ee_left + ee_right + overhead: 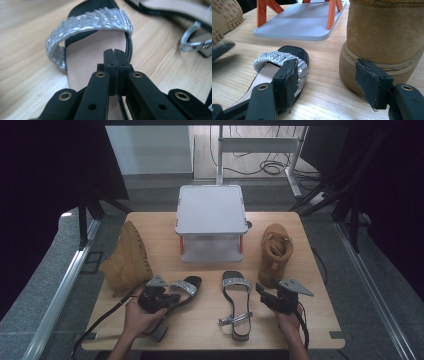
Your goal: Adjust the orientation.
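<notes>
Two black sandals with silver sequin straps lie at the table's front. My left gripper (173,297) hovers over the left sandal (189,286), its jaws pressed shut just above the pale insole (85,57), behind the silver strap (90,22); I see nothing between them. My right gripper (262,292) stands open and low on the table. Its left jaw is by the right sandal's (236,305) toe strap (279,58), and its right jaw sits against the heel sole of a tan boot (384,32).
A grey two-level shelf (211,210) with orange legs (263,11) stands at the back middle. A second tan boot (127,260) lies on its side at the left. The upright boot (275,252) is at the right. The right sandal's buckle (195,43) lies near my left gripper.
</notes>
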